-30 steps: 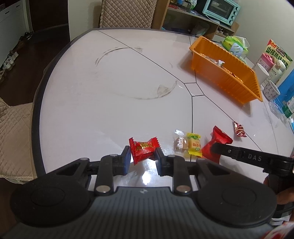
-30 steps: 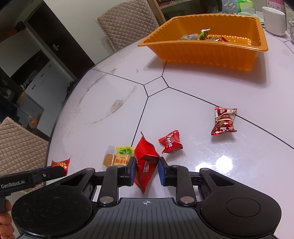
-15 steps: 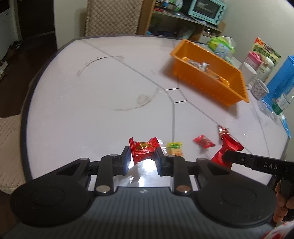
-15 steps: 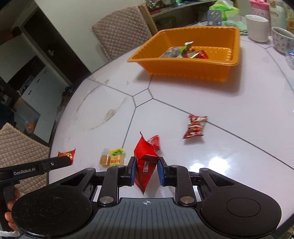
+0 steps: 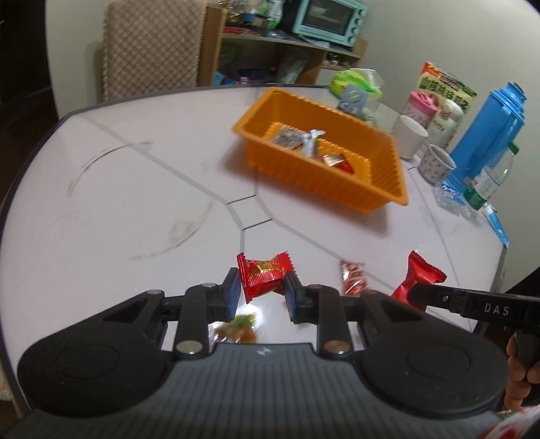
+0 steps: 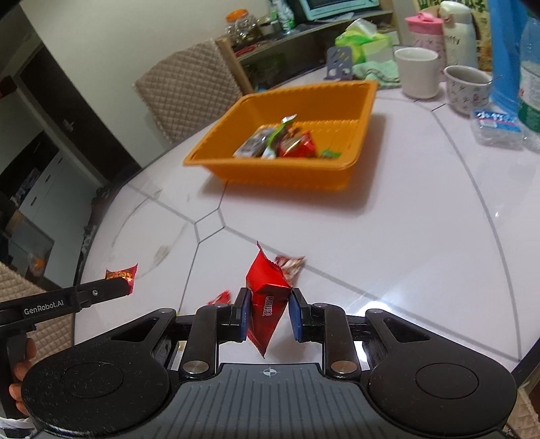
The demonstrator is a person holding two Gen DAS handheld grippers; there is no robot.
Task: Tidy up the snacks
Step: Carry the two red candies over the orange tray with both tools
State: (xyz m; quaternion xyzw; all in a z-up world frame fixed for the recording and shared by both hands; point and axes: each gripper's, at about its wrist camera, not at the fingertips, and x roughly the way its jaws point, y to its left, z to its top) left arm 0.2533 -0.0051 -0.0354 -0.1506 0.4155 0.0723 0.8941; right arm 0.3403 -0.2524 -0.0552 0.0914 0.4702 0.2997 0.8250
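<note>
My left gripper (image 5: 262,290) is shut on a red candy packet (image 5: 265,275) and holds it above the white table. My right gripper (image 6: 269,312) is shut on a taller red snack pouch (image 6: 266,297), which also shows in the left wrist view (image 5: 416,277). The orange tray (image 5: 388,189) with several snacks inside sits further back, also in the right wrist view (image 6: 341,175). A red-and-white candy (image 5: 352,277) lies on the table between the grippers. A yellow-green packet (image 5: 236,329) lies under my left gripper.
Two mugs (image 6: 418,72), a pink cup (image 6: 425,32), a blue flask (image 5: 489,131), a water bottle (image 5: 487,182) and a green tissue pack (image 6: 364,42) stand behind and right of the tray. A small red candy (image 6: 219,299) lies left of my right gripper. A chair (image 6: 189,91) stands behind the table.
Both grippers have lifted and moved forward toward the orange tray with their snacks held. The tray looks larger and closer now.
</note>
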